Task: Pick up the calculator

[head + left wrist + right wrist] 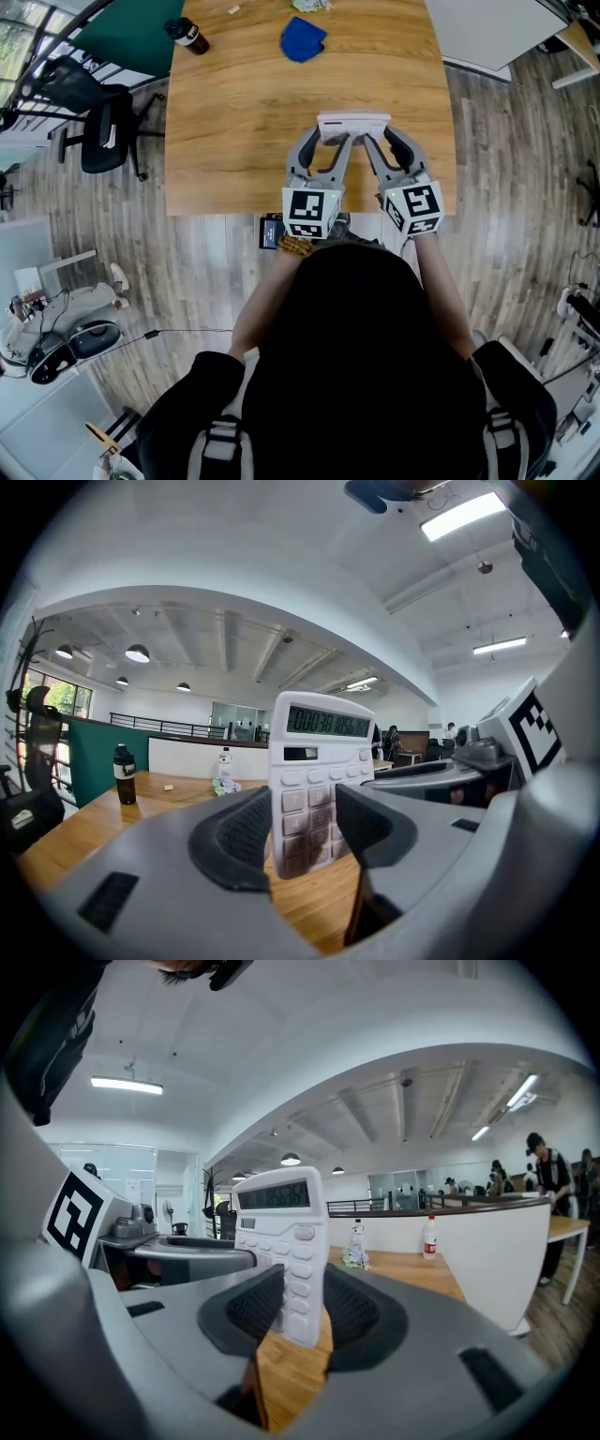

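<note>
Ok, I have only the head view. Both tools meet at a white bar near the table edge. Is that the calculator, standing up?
Observer: Yes. The left gripper view shows the calculator upright in the left tool, with its key side towards that camera.
Operator: Does the right tool hold it also?
Observer: In the right gripper view, the right tool pinches it from the key side and from the back. Both sides look pressed on it.
Operator: Is it switched on?
Observer: Its display shows a row of dark digits.
</note>
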### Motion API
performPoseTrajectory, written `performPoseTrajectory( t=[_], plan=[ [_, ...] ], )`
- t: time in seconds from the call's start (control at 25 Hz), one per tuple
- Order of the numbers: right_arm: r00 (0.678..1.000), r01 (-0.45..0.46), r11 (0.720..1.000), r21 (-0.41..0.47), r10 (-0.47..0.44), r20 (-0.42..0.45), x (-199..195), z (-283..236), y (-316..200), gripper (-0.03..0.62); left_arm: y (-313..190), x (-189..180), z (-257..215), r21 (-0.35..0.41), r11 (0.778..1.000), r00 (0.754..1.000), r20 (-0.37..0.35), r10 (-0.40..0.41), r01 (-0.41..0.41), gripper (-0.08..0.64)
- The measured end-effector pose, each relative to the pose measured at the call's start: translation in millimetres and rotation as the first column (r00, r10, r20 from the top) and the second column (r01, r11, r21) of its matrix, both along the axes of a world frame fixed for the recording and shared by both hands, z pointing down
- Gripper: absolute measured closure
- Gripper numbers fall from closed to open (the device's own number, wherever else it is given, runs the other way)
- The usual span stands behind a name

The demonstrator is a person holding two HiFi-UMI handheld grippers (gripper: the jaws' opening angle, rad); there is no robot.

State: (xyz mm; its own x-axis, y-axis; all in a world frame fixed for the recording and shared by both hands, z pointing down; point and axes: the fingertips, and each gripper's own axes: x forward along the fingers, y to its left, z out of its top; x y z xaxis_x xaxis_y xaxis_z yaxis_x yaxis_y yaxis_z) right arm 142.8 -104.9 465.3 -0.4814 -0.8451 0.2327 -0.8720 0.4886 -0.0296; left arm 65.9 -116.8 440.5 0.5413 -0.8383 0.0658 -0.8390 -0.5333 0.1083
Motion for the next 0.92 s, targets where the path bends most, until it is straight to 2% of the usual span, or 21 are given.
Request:
performPoseTrajectory(
  t=[0.92],
  plan=[
    [1.0, 0.015, 0.992, -0.127, -0.017, -0.014, -20, 41, -1, 0.466, 3, -20, 42, -0.102, 0.995, 1.0, 0.024, -0.019, 0.022, 0.324]
  ],
)
